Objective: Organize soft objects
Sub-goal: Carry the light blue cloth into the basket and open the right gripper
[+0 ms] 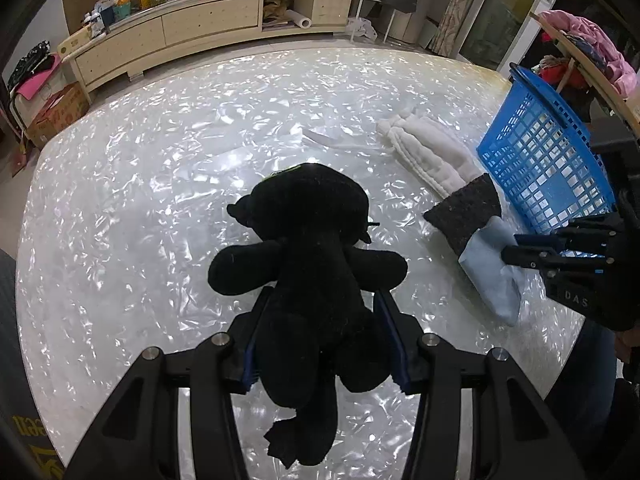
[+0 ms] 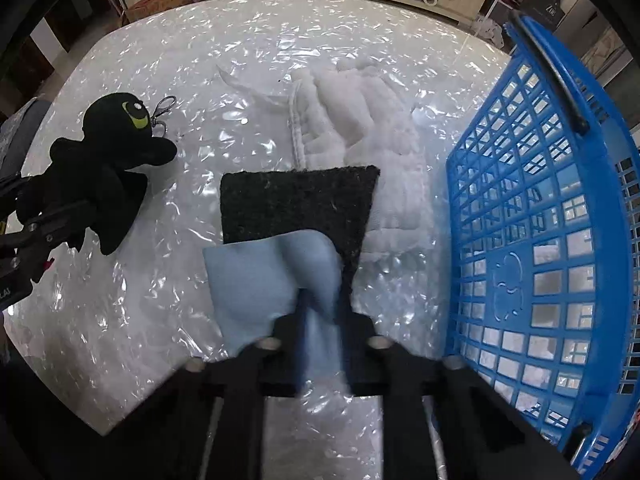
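Observation:
A black plush toy (image 1: 316, 280) with a green eye and a key clip lies on the shiny white table (image 1: 160, 168). My left gripper (image 1: 320, 336) is shut on its body; it also shows in the right wrist view (image 2: 100, 168). My right gripper (image 2: 320, 312) is shut on a light blue cloth (image 2: 256, 276), which lies over a dark grey felt pad (image 2: 296, 200). A white fluffy towel (image 2: 360, 128) lies behind them. A blue plastic basket (image 2: 540, 240) stands at the right, next to the right gripper (image 1: 532, 254).
A cream sideboard (image 1: 208, 28) with clutter stands beyond the table. A rack with pink clothes (image 1: 592, 44) is at the right behind the basket (image 1: 548, 168). A cardboard box (image 1: 56, 116) sits on the floor at the left.

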### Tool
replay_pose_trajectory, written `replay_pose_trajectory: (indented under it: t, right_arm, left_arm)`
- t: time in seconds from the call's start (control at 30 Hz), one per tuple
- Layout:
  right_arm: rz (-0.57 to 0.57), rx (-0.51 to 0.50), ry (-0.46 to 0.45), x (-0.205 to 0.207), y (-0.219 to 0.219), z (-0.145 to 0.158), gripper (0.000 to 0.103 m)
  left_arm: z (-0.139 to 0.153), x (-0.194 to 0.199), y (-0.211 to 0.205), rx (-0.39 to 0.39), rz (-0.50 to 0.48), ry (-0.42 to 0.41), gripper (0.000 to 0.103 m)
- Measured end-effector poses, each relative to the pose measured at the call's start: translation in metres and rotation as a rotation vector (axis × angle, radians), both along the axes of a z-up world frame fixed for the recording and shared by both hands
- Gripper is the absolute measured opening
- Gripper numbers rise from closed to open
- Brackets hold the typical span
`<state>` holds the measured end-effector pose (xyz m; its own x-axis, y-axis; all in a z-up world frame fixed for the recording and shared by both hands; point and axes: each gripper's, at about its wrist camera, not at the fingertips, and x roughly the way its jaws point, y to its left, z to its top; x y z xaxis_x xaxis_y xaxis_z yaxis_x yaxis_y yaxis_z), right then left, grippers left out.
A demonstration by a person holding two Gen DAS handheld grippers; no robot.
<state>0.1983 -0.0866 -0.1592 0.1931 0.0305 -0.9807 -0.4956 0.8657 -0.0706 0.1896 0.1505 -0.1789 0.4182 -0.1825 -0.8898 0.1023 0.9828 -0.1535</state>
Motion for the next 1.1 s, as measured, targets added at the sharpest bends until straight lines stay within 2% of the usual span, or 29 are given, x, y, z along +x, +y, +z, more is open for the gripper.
replay_pose_trajectory:
  t: [0.1, 0.2, 0.43, 0.6, 0.77, 0.93, 1.1]
  right_arm:
    - [0.014, 0.002, -0.015, -0.004, 0.001, 0.003, 0.004]
    - [0.025, 0.022, -0.038, -0.016, -0.006, 0.019, 0.003]
    - [0.035, 0.105, -0.11, -0.028, -0.016, 0.072, 0.003]
    - [0.036, 0.168, -0.158, -0.034, -0.031, 0.114, 0.003]
    - [0.014, 0.233, -0.21, -0.036, -0.062, 0.154, 0.003]
    - [-0.032, 0.285, -0.271, -0.035, -0.096, 0.182, 0.003]
    - [-0.095, 0.299, -0.338, -0.029, -0.137, 0.203, 0.003]
  left_arm:
    - [0.004, -0.001, -0.002, 0.003, -0.002, -0.008, 0.047]
    - [0.012, -0.004, -0.005, 0.005, -0.007, -0.02, 0.047]
    - [0.035, -0.013, -0.019, -0.002, -0.029, -0.042, 0.047]
    - [0.053, -0.019, -0.03, -0.038, -0.027, -0.046, 0.046]
    - [0.076, -0.024, -0.046, -0.055, -0.036, -0.067, 0.046]
    - [0.096, -0.023, -0.066, -0.054, -0.053, -0.091, 0.046]
    - [0.104, -0.018, -0.086, -0.052, -0.068, -0.097, 0.046]
